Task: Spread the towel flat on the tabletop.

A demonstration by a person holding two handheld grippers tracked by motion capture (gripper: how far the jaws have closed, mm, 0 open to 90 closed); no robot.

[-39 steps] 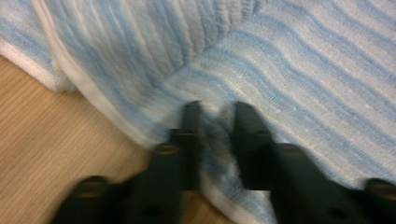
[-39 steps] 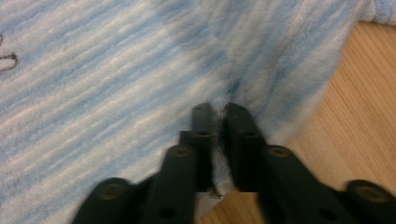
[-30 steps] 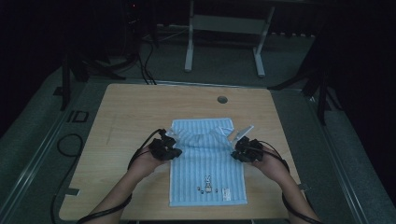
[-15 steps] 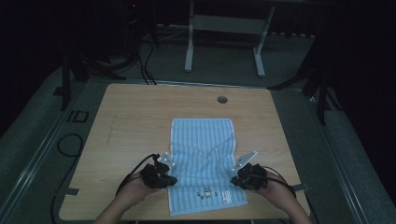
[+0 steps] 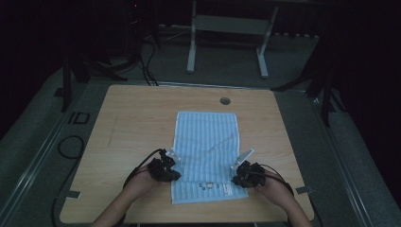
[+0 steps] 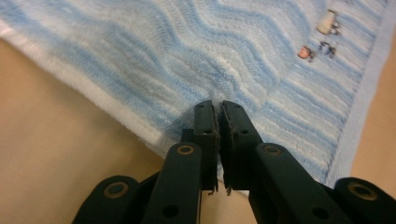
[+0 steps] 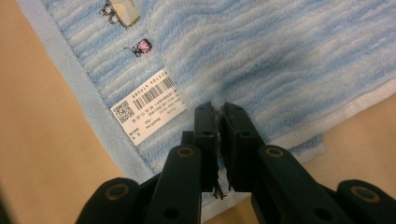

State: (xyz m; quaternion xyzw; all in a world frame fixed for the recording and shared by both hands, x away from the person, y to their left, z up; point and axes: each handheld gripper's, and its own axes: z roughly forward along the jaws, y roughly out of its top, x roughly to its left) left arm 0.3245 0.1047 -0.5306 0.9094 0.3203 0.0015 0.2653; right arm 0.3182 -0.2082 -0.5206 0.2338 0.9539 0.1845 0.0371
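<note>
- Towel [image 5: 206, 151] — blue-striped, flat on the table [image 5: 137, 118], long axis running away from you; the near part looks doubled over, a folded layer lying over the near hem.
- Left gripper [image 5: 165, 169] — at the towel's left edge near you; jaws pressed together with a pinch of pile between them.
- Right gripper [image 5: 243, 176] — at the right edge, level with the left; jaws likewise clamped on a tuft of cloth [image 7: 215, 105].
- Risk: each hold takes in little fabric — pull hard and it may slip out.
- Risk: you may pinch only the top layer, so the fold opens or skews if one hand leads.
- Label [image 7: 148, 108] — white, barcode and QR code; small print too fine to read.
- Small embroidered motifs [image 6: 322, 37] near the hem — no legible brand.
</note>
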